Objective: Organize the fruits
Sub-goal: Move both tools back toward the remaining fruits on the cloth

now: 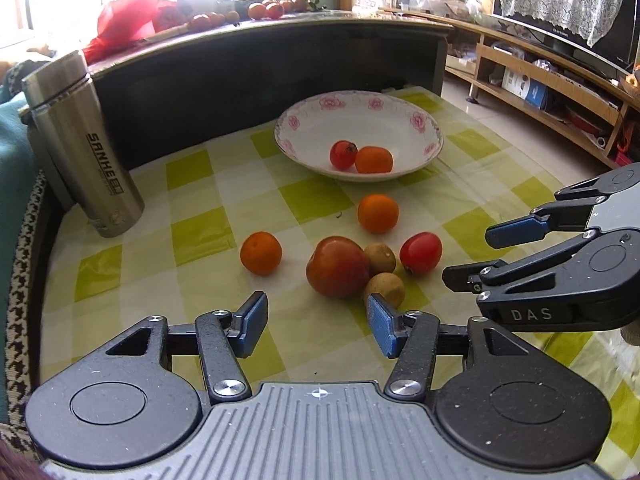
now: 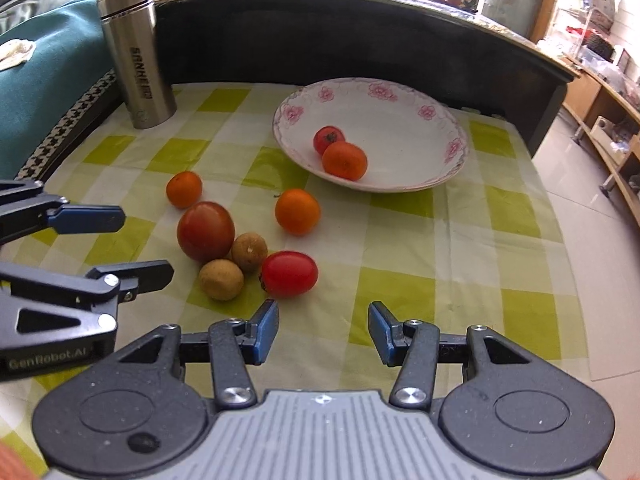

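your left hand-held gripper (image 1: 316,322) sits low over the near edge of the counter (image 1: 200,264), jaws spread wide, nothing between them. your right hand-held gripper (image 2: 323,330) is likewise spread and empty; in the left wrist view it comes in from the right side, jaws apart.

just ahead of the left gripper: a large red tomato (image 1: 337,267), with two small brown fruits touching it, the nearer one (image 1: 385,289) just beside the gripper's right fingertip, the other (image 1: 380,258) behind it. a small red tomato (image 1: 421,253) lies just right of the brown pair; from the right wrist view it is the fruit closest to your right gripper's left finger. one orange (image 1: 261,253) lies left of the big tomato, apart from it. a second orange (image 1: 378,213) lies a little beyond the cluster, between it and the bowl.

farther on: white bowl with pink flowers on the rim (image 1: 424,124), holding a small red tomato (image 1: 343,155) and an orange (image 1: 374,159), touching each other.

far left: steel flask (image 1: 82,148), upright on the green-checked cloth. behind, a dark raised ledge (image 1: 280,64) carries more orange and red fruit (image 1: 266,10).
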Demonstrator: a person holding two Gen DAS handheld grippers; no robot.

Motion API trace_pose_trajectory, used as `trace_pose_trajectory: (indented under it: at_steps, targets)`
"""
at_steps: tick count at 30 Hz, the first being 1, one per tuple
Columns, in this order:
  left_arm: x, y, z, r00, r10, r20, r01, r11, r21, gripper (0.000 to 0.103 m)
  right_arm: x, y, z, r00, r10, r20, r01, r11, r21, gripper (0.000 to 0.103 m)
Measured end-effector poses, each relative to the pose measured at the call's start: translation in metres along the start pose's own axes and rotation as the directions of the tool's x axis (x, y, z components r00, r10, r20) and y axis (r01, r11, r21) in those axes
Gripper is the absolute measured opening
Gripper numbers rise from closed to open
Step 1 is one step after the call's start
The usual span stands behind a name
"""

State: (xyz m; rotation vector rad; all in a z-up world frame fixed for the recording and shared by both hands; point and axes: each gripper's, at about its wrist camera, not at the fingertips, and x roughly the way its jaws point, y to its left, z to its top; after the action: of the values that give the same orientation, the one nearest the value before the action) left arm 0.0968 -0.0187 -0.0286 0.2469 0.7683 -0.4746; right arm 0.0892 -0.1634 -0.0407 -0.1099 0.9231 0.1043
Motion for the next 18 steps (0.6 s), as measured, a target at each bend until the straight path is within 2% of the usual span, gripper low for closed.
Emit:
trace_pose_trajectory:
  at_steps: [4,10,18]
  targets:
    - [0.003,-0.001,-0.001,1.0,-0.025,0.001,0.025,1.0,0.014,0.063,0.001,-0.003,-0.006,0.999,0.044,0.028,-0.044,0.999,-0.027,0.054]
    - [0.007,-0.009,-0.004,0.996,-0.083,-0.011,0.084,0.996,0.039,0.063,0.006,-0.011,-0.005,0.995,0.059,0.086,-0.057,0.998,-0.033,0.054]
    - [0.012,-0.016,-0.009,0.992,-0.123,-0.028,0.125,0.99,0.071,0.064,0.024,0.0,0.004,0.987,0.124,0.104,-0.114,0.989,-0.098,0.054]
